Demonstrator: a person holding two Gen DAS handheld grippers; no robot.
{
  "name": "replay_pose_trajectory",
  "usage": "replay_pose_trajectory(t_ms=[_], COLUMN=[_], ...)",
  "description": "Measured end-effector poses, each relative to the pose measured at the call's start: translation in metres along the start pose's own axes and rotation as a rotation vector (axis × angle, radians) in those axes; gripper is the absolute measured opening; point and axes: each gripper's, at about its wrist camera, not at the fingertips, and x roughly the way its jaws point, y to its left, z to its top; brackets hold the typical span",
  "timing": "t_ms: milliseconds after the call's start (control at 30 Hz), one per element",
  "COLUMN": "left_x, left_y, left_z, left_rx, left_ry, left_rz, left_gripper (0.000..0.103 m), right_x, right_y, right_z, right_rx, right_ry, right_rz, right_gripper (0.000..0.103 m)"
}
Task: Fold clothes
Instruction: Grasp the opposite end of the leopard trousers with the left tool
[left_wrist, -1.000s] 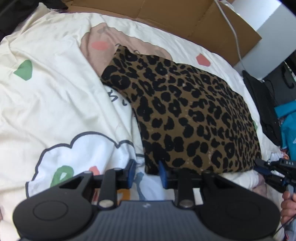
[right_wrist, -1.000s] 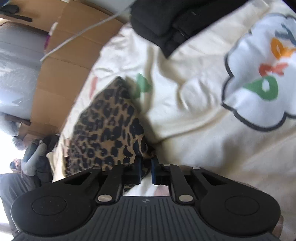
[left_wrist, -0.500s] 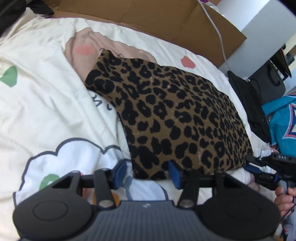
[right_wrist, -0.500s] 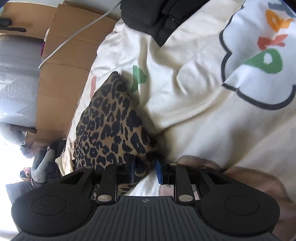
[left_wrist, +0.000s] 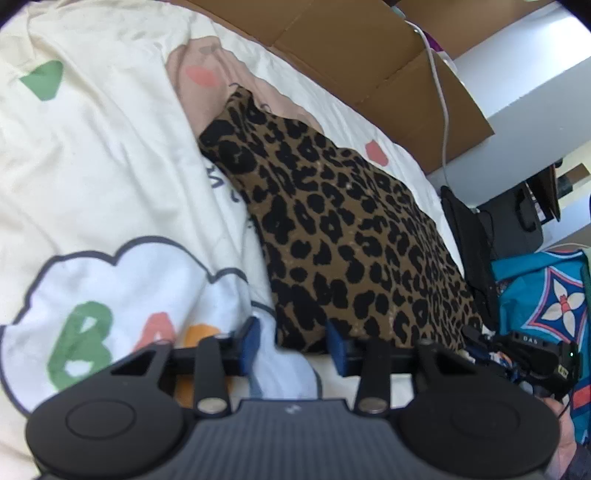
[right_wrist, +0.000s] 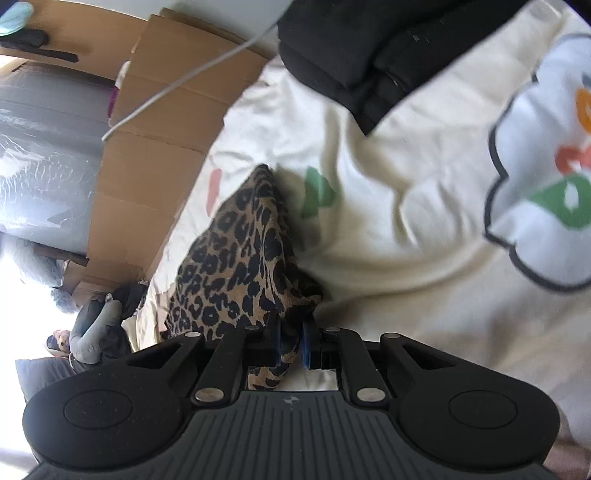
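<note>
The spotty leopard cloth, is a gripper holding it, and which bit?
Yes: the right gripper pinches a corner of the brown leopard-print cloth. The left gripper stands open around its near edge.

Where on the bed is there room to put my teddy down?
The bare cream blanket left of the leopard cloth, down to the cloud picture. It is crowded by the black clothes and the blue fabric.

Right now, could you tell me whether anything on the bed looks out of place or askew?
Nothing is damaged or spilled. The leopard-print garment lies skewed across the rumpled printed duvet, and a white cable trails over the cardboard behind it.
</note>
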Motion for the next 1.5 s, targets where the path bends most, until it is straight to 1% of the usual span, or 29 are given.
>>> replay_pose_trajectory(t_ms=[33,100,233,300,433,567,633,800,967,1133,1200,1500], left_x=[0.001,0.002,0.001,0.0,0.0,0.005,0.008,0.016,0.01,0.003,0.001,0.008], left_y=[-0.001,-0.003,-0.007,-0.014,-0.03,-0.042,-0.048,-0.068,-0.076,-0.071,-0.07,-0.091], left_z=[-0.002,-0.006,-0.009,-0.011,-0.021,-0.025,-0.027,-0.026,-0.026,-0.03,-0.032,-0.043], left_rx=[0.0,-0.002,-0.046,-0.051,-0.044,-0.068,-0.065,-0.043,-0.023,-0.025,-0.025,0.033], left_ry=[0.007,0.015,0.02,0.021,0.018,0.028,0.042,0.088,0.106,0.126,0.137,0.214], left_rz=[-0.006,-0.015,-0.037,-0.045,-0.033,-0.021,-0.022,0.005,0.005,0.016,0.017,-0.026], left_gripper=[0.009,0.008,0.006,0.006,0.006,0.005,0.005,0.005,0.005,0.004,0.004,0.004], right_x=[-0.001,-0.002,-0.002,-0.003,0.002,0.009,0.012,0.015,0.001,-0.011,-0.014,-0.029], right_y=[0.002,0.006,0.012,0.014,0.02,0.026,0.028,0.038,0.041,0.02,0.014,0.014], right_z=[0.002,0.007,0.02,0.026,0.04,0.054,0.062,0.076,0.072,0.053,0.051,0.062], right_rx=[-0.015,-0.041,-0.071,-0.086,-0.12,-0.161,-0.175,-0.201,-0.205,-0.163,-0.15,-0.154], right_ry=[-0.005,-0.013,-0.031,-0.042,-0.052,-0.061,-0.063,-0.077,-0.086,-0.062,-0.06,-0.096], right_rz=[-0.003,-0.01,-0.014,-0.014,-0.038,-0.05,-0.052,-0.062,-0.06,-0.091,-0.098,-0.115], right_gripper=[0.01,0.01,0.01,0.01,0.01,0.01,0.01,0.009,0.009,0.008,0.008,0.008])
